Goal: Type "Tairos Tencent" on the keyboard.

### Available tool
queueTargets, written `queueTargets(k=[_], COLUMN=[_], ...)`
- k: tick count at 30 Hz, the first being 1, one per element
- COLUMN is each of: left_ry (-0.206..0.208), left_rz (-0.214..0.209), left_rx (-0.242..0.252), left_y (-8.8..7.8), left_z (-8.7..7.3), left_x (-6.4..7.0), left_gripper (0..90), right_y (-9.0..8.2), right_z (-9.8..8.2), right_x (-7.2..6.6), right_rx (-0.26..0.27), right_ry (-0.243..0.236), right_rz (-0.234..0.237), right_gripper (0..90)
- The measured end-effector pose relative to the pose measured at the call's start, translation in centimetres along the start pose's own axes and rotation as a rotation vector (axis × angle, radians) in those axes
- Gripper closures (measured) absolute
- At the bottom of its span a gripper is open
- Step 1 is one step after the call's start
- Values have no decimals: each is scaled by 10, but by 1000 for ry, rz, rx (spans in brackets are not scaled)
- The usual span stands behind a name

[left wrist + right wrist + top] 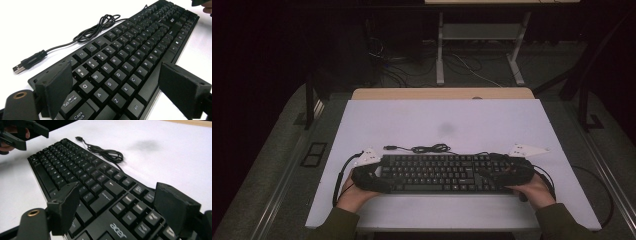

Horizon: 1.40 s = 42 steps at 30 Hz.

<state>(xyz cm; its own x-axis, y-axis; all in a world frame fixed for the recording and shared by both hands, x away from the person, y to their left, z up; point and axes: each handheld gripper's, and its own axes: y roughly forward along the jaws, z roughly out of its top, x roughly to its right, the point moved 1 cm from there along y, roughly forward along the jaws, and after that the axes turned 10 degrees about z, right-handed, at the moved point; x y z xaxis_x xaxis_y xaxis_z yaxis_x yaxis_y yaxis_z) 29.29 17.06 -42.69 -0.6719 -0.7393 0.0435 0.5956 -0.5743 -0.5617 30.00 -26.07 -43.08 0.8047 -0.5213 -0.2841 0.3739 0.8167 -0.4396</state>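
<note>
- White table (442,120) bears a black keyboard (439,173), its cable (422,148) coiled behind.
- Left gripper (374,181) and right gripper (499,172): jaws spread over the keyboard's ends, pinching nothing.
- Dark room; desk legs (440,50) and floor cables (462,67) beyond.

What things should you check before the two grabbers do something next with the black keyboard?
1. Keyboard lies flat on the white table: ok.
2. Left gripper at the keyboard's left end, jaws spread apart on either side of it, pads not pressing: ok.
3. Right gripper at the right end, jaws spread apart over the keys: ok.
4. Cable lies coiled behind the keyboard, away from both sets of jaws: ok.
5. USB plug lies loose on the table, plugged into nothing: ok.
6. Whether the jaws reach down past the keyboard's edges: cannot tell.
</note>
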Motion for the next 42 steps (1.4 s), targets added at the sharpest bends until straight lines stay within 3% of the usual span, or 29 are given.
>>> queueTargets(k=[14, 19, 26, 42], left_ry=[-3, -4, 2, -5], left_rz=[13, 7, 33, 47], left_rx=[7, -4, -4, -20], left_y=[-6, -7, -6, -6], left_z=[-9, -11, -13, -15], left_x=[0, 0, -1, -2], left_gripper=[53, 7, 0, 0], right_y=[-21, -25, -25, -34], right_z=[-16, -22, -27, -34], right_x=[1, 2, 1, 0], right_rx=[27, 14, 15, -1], right_ry=[1, -6, -10, -41], right_rz=[-28, -35, -42, -53], right_gripper=[178, 162, 134, 135])
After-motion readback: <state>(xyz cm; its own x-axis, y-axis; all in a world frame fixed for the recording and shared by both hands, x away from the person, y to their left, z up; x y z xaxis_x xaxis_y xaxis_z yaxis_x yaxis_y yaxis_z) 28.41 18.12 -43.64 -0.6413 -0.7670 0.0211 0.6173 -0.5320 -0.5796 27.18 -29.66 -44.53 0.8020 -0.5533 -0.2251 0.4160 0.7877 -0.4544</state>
